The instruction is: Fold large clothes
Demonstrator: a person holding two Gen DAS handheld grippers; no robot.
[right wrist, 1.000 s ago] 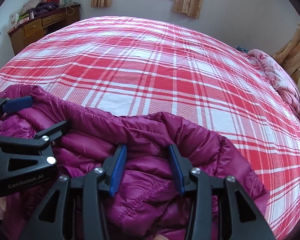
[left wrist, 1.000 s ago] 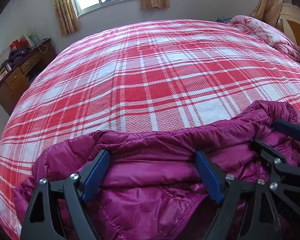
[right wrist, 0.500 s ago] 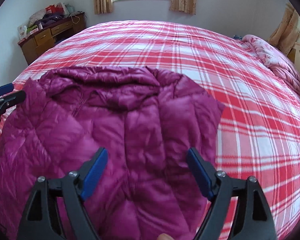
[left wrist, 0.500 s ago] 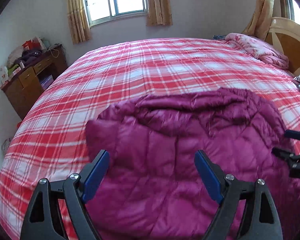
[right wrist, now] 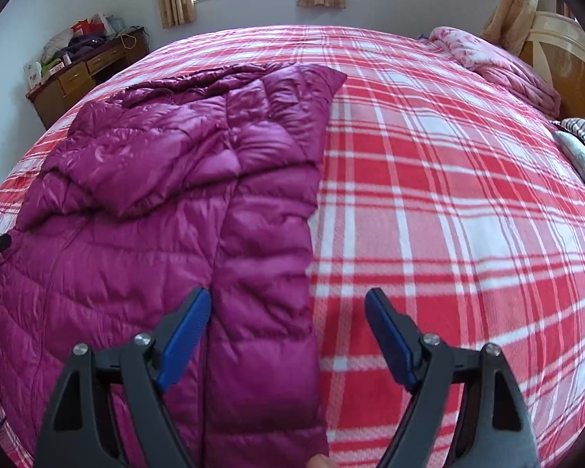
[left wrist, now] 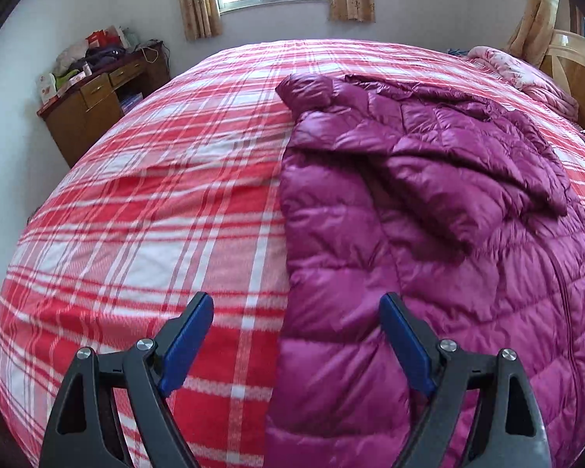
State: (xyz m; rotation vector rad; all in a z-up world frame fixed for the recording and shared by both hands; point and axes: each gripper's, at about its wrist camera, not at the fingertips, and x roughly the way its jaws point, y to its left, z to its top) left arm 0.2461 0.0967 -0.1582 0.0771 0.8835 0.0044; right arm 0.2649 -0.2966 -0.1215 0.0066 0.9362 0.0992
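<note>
On the bed: magenta quilted jacket (left wrist: 429,210) spread flat (sleeve folded across)
Bed (left wrist: 156,202): red-white plaid cover
Left gripper (left wrist: 296,345): jaws apart, empty
Right gripper (right wrist: 287,337): jaws apart, empty

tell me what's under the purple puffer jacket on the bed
The magenta quilted puffer jacket lies spread flat on the red-and-white plaid bedspread, which shows on both sides of it. Whether anything else lies beneath it cannot be seen; the jacket covers that patch.
</note>
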